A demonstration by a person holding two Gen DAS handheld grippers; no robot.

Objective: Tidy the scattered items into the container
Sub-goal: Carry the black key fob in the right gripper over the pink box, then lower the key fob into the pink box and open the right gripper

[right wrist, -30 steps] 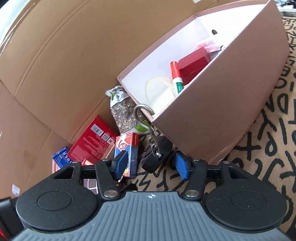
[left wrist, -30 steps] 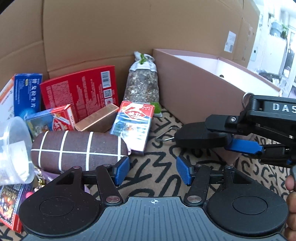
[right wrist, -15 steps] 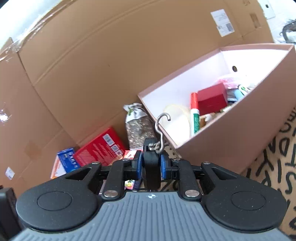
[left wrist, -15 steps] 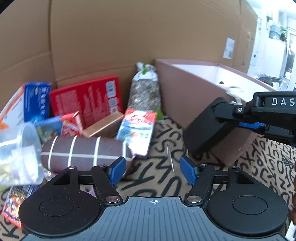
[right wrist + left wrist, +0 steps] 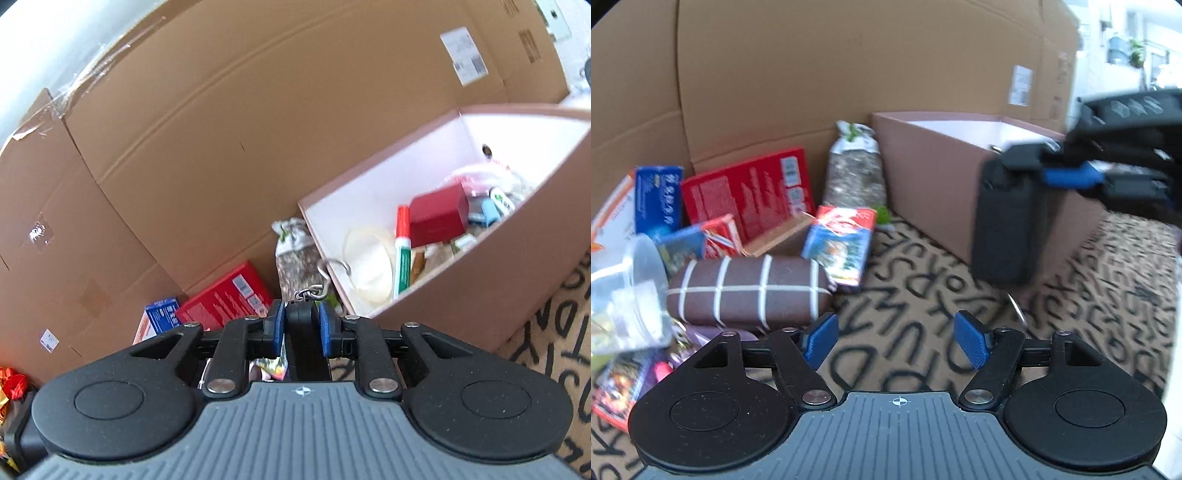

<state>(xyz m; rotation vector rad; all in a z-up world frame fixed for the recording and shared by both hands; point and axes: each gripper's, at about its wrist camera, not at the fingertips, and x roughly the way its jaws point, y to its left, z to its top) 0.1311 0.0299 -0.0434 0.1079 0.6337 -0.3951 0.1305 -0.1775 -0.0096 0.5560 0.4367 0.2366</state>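
My right gripper [image 5: 302, 325] is shut on a black hanging scale [image 5: 305, 354], whose metal hook [image 5: 334, 267] and chain stick out past the pads. In the left wrist view the scale [image 5: 1004, 229] hangs upright off the mat in front of the pink box [image 5: 934, 173], with the right gripper [image 5: 1030, 166] clamped on its top. The box [image 5: 480, 295] holds a red case, a glue stick and other small items. My left gripper [image 5: 895, 332] stands open above the patterned mat with nothing between its fingers.
Scattered at the left lie a brown pouch with white lines [image 5: 750, 291], a small blue-red carton [image 5: 842, 247], a red box [image 5: 746, 192], a blue box [image 5: 657, 199], a seed bag [image 5: 855, 177] and a clear cup [image 5: 624, 291]. Tall cardboard walls [image 5: 849, 66] stand behind.
My right gripper closed on the black scale and lifted it off the mat, up beside the pink box. The left gripper's jaws spread slightly and its view shifted a little.
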